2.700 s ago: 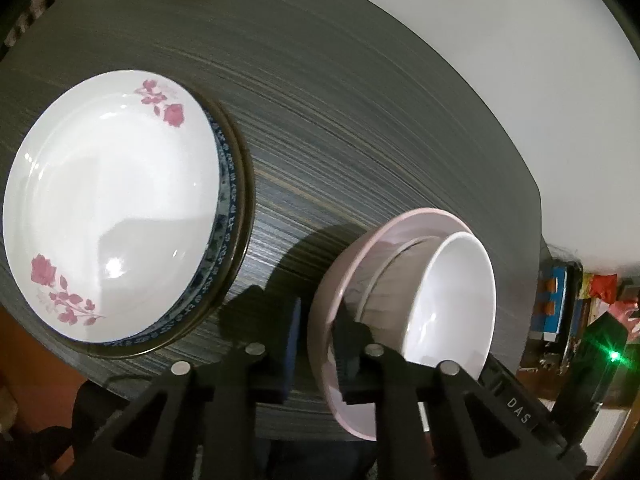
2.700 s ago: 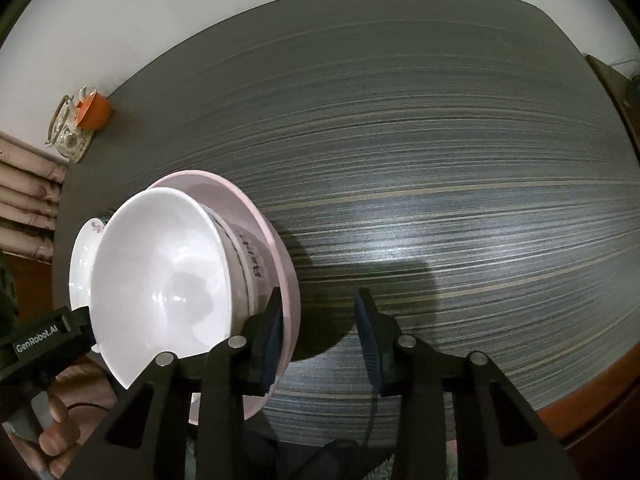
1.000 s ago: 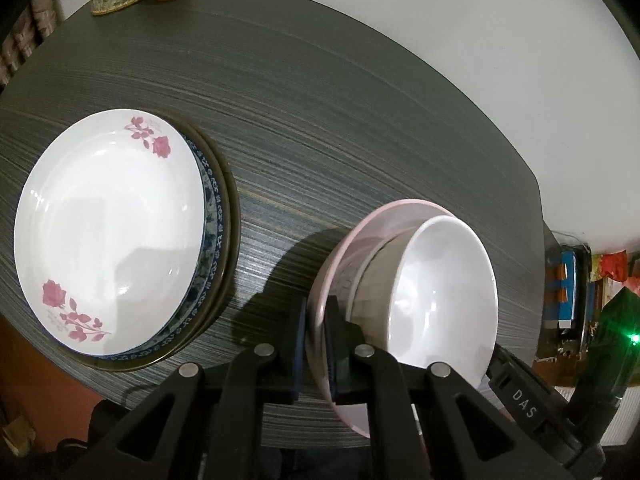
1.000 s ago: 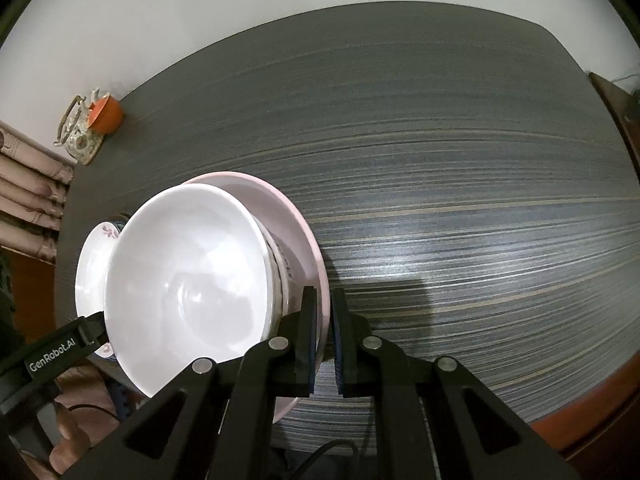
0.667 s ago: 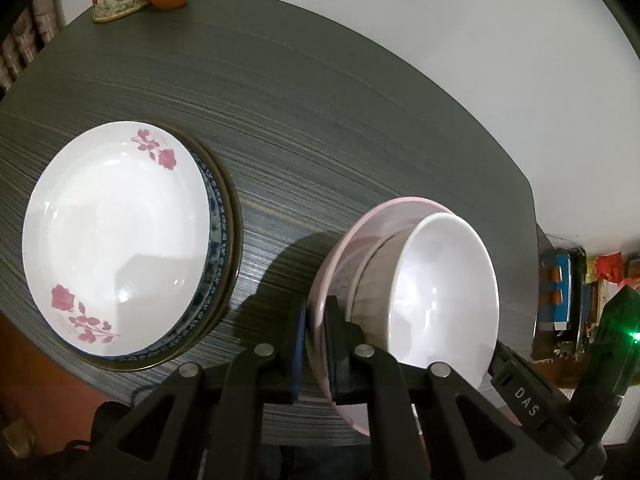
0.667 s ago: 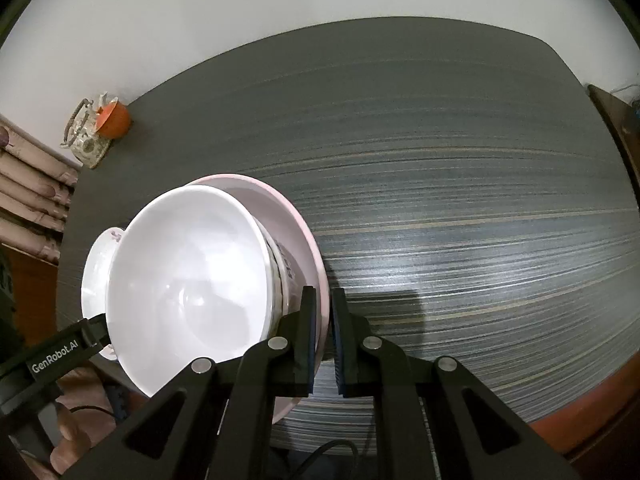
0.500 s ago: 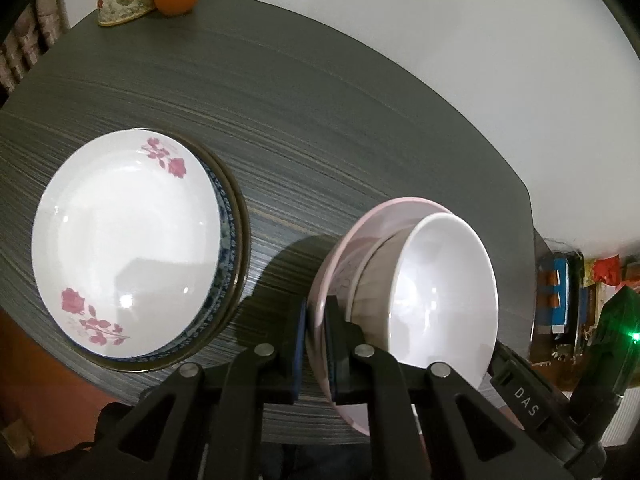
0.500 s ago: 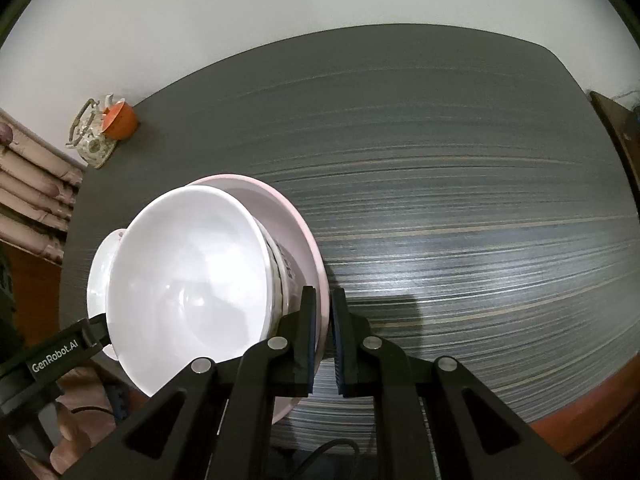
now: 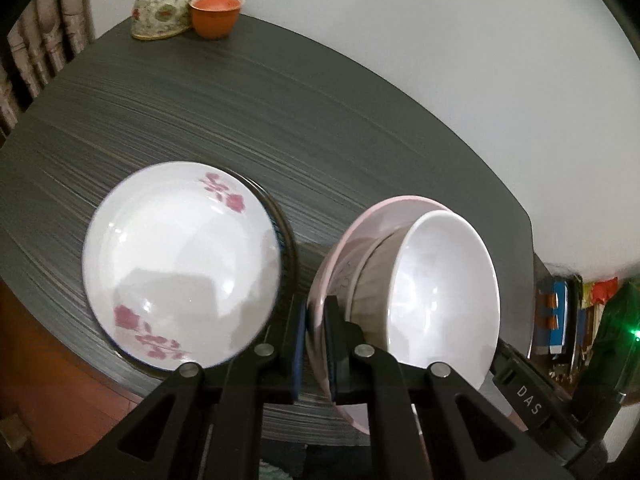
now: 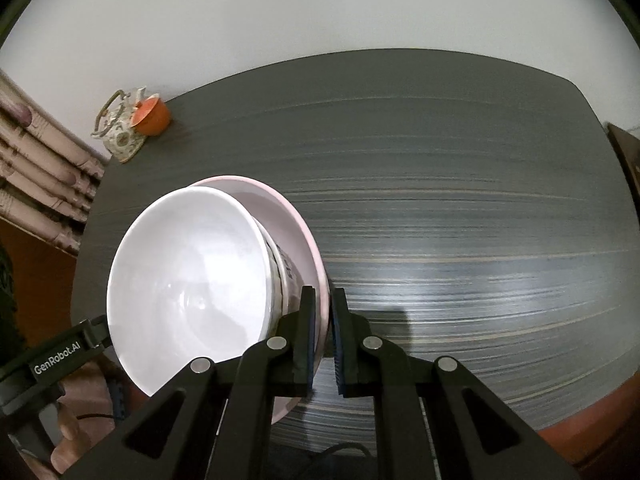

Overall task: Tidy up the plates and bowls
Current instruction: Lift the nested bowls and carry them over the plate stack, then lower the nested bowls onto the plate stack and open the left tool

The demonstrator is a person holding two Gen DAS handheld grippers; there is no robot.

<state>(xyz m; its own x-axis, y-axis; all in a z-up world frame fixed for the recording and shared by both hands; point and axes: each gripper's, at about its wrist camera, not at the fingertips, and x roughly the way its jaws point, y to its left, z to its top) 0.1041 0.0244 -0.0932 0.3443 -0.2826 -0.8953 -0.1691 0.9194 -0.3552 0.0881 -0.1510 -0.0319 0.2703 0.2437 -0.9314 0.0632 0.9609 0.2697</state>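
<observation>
— Bowls first: where do they sit?

— I see the white bowl [image 9: 444, 292] nested in a patterned bowl [image 10: 282, 276], both inside the pink bowl [image 9: 348, 240], in the lower middle of the left wrist view and lower left of the right wrist view. The stack looks tilted and held above the table [image 10: 460, 200].

— State of the tongs?

— My left gripper [image 9: 316, 340] is narrowed onto the pink bowl's rim, one pad inside, one outside. My right gripper [image 10: 324, 334] clamps the same rim on the opposite side, pads nearly together with the pink edge between them.

— Plates?

— Just beyond my left fingers, in the left centre of the left wrist view, a white plate with pink flowers [image 9: 180, 264] lies on top of darker-rimmed plates [image 9: 286, 236]. How many lie beneath, I cannot tell. That stack rests near the table's front edge, just beside the bowls.

— Farther out?

— At the upper left of both views, a floral teapot [image 9: 164, 0] and an orange lidded cup [image 9: 216, 14] stand touching at the table's far corner.
</observation>
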